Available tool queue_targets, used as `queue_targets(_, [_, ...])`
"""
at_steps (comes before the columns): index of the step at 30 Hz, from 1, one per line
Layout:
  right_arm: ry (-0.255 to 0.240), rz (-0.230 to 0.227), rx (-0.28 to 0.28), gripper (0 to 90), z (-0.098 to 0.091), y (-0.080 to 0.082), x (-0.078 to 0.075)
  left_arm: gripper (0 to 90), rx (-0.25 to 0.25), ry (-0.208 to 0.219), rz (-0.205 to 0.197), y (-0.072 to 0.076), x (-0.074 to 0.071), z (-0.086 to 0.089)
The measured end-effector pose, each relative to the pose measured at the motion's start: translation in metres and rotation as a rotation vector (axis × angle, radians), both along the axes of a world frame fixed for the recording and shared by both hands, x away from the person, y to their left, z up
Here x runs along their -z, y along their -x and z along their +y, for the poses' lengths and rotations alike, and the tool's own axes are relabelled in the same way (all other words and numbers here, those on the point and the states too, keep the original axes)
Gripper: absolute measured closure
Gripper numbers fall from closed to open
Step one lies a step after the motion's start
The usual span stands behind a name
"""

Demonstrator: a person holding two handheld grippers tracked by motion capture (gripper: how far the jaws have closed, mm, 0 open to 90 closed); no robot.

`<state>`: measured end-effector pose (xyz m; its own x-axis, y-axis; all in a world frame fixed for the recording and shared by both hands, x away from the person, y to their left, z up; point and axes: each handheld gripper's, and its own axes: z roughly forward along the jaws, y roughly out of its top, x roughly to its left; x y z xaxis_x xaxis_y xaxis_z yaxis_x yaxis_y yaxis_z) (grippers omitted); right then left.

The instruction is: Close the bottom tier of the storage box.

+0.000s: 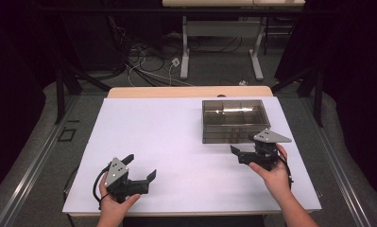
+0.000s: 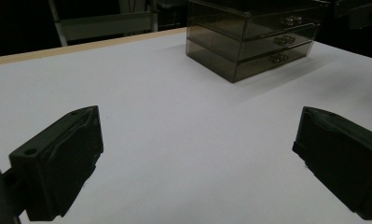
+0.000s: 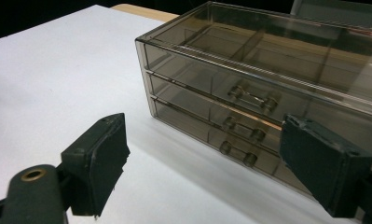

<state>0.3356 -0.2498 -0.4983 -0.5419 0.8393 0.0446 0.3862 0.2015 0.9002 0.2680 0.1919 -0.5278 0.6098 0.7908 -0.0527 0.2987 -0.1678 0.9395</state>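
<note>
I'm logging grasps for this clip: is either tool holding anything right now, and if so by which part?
Nothing is held. The left tool is open over bare table; the right tool is open just in front of the smoky drawer box, not touching its handles.

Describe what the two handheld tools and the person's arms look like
Both the left tool and the right tool are black, each with two blocky jaws and a grey three-cornered plate on top. A black cable trails from each. The jaw pads look flat and matte. The person's forearms are bare, with no sleeves visible.
</note>
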Motion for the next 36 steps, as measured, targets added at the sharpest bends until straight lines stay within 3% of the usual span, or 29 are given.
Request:
queue_targets(4, [-0.021, 0.007, 0.006, 11.8, -0.005, 0.007, 0.001, 1.4, 0.002, 0.003, 0.003, 0.000, 0.000, -0.001])
queue_targets(8, [-0.010, 0.019, -0.004, 0.0, -0.006, 0.013, 0.005, 1.4, 0.005, 0.003, 0.003, 0.000, 0.000, -0.002])
queue_targets(14, [0.020, 0.019, -0.026, 0.0, -0.007, 0.022, 0.013, 1.3, 0.009, 0.006, 0.007, 0.001, 0.000, -0.002])
queue_targets(20, [0.017, 0.018, -0.042, 0.0, -0.004, 0.031, 0.020, 1.3, 0.014, 0.006, 0.009, 0.001, 0.000, -0.003])
queue_targets(36, [0.026, 0.027, -0.158, 0.0, 0.016, 0.040, 0.039, 1.3, 0.019, 0.009, 0.010, 0.002, 0.000, -0.005])
